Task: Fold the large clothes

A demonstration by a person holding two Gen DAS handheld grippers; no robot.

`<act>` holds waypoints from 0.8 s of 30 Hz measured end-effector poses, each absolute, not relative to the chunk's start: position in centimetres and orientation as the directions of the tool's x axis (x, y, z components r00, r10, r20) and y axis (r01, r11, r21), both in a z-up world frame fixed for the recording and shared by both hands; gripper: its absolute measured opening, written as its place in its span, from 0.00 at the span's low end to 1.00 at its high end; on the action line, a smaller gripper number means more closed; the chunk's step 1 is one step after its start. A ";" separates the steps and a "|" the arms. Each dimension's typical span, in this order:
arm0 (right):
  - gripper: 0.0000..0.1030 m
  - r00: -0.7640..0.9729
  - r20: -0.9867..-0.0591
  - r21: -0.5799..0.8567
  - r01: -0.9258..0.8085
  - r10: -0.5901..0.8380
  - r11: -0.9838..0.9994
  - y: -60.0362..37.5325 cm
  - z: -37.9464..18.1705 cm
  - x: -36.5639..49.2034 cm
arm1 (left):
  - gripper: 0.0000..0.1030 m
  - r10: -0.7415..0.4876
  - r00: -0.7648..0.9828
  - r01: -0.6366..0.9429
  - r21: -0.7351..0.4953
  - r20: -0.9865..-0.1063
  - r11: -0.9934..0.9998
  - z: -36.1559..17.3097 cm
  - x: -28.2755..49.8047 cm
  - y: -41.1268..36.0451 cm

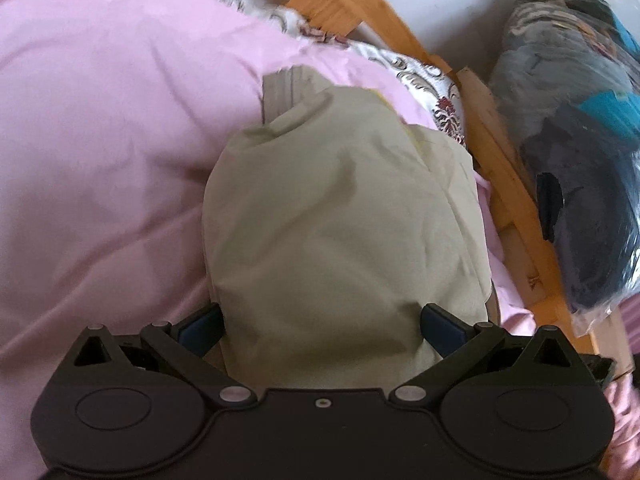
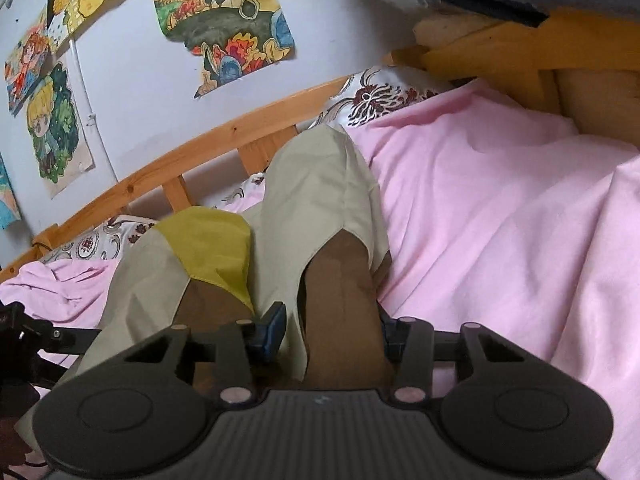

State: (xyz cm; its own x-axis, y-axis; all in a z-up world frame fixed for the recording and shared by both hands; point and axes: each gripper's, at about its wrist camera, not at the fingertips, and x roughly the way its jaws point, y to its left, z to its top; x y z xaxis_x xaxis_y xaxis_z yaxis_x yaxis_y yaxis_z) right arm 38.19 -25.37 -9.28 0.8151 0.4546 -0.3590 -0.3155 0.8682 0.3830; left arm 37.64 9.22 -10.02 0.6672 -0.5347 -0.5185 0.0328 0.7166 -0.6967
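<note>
A beige jacket point(image 1: 344, 216) lies bunched on a pink bed sheet point(image 1: 100, 152). My left gripper point(image 1: 322, 326) has its jaws spread wide around a thick bundle of the jacket, both blue pads touching the cloth. In the right wrist view the jacket point(image 2: 320, 200) shows beige outside, a yellow panel point(image 2: 208, 244) and brown lining point(image 2: 340, 300). My right gripper point(image 2: 330, 328) is shut on a fold of beige cloth and brown lining. Part of the left gripper point(image 2: 24, 336) shows at the left edge.
A wooden bed rail point(image 2: 192, 152) runs along the wall with drawings point(image 2: 228, 24). A patterned white mattress cover point(image 1: 420, 76) shows under the sheet. A plastic bag of dark clothes point(image 1: 580, 152) sits past the wooden frame point(image 1: 512, 184) on the right.
</note>
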 end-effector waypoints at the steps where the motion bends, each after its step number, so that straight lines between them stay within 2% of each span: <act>1: 0.38 0.815 -0.358 0.401 -0.306 0.455 0.863 -25.5 -9.2 38.2 | 0.99 -0.538 0.663 0.021 -0.704 -0.521 0.709 -10.1 37.8 9.3; 2: 0.28 0.814 -0.353 0.429 -0.298 0.462 0.853 -25.7 -9.2 38.2 | 0.98 -0.534 0.663 0.016 -0.703 -0.525 0.711 -9.9 37.8 9.2; 4: 0.16 0.808 -0.339 0.476 -0.295 0.483 0.828 -25.9 -9.1 38.0 | 0.90 -0.512 0.673 0.022 -0.677 -0.534 0.736 -9.3 37.7 8.6; 5: 0.13 0.809 -0.337 0.478 -0.294 0.482 0.827 -25.7 -8.9 37.8 | 0.87 -0.502 0.678 0.026 -0.665 -0.538 0.747 -8.9 37.5 8.4; 7: 0.10 0.811 -0.336 0.461 -0.302 0.479 0.834 -25.1 -8.1 37.2 | 0.77 -0.489 0.684 0.027 -0.651 -0.542 0.759 -8.4 37.2 8.2; 10: 0.07 0.808 -0.309 0.449 -0.341 0.502 0.826 -23.7 -6.3 36.2 | 0.68 -0.512 0.673 0.018 -0.680 -0.534 0.733 -8.0 37.1 9.3; 12: 0.06 0.808 -0.298 0.401 -0.378 0.509 0.834 -22.2 -4.7 35.3 | 0.66 -0.531 0.670 0.027 -0.698 -0.518 0.715 -7.7 37.0 10.2; 15: 0.06 0.801 -0.274 0.356 -0.429 0.532 0.830 -19.9 -2.6 34.2 | 0.65 -0.533 0.698 0.060 -0.703 -0.478 0.709 -6.4 36.3 11.6; 19: 0.06 0.791 -0.219 0.368 -0.475 0.571 0.799 -18.0 -0.3 33.6 | 0.65 -0.506 0.744 0.092 -0.683 -0.437 0.725 -3.4 34.9 14.7; 24: 0.06 0.756 -0.127 0.348 -0.572 0.642 0.742 -14.2 1.7 33.1 | 0.65 -0.415 0.817 0.110 -0.600 -0.400 0.793 0.1 32.0 19.0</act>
